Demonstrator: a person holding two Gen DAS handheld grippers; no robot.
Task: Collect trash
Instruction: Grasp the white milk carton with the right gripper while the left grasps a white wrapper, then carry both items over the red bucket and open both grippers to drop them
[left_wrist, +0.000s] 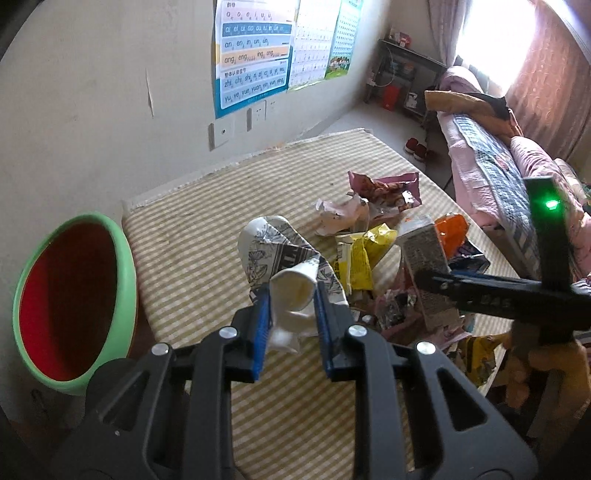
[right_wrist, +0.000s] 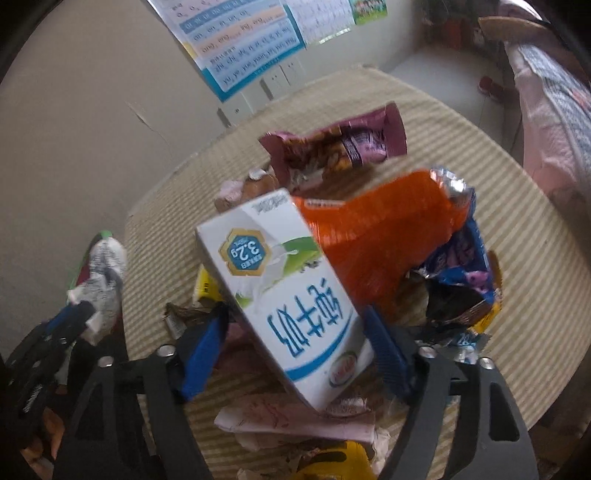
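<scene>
- Here, our left gripper (left_wrist: 293, 306) has its jaws clamped on a crushed paper cup (left_wrist: 284, 266), light and soft, above the counter (left_wrist: 192, 229) near the bin (left_wrist: 74, 299).
- Our right gripper (right_wrist: 295, 343) has its jaws apart around the milk carton (right_wrist: 288, 295) atop the litter; we judge it stiff and light, best gripped across its flat sides.

My fingers (left_wrist: 260, 325) are blue on black frames. The crumpled paper cup (left_wrist: 284, 266) is white with black print. The bin (left_wrist: 74, 299) is green outside, red inside. The table (left_wrist: 207, 236) wears yellow-and-white stripes. The milk carton (right_wrist: 288, 291) is white, blue-lettered.
</scene>
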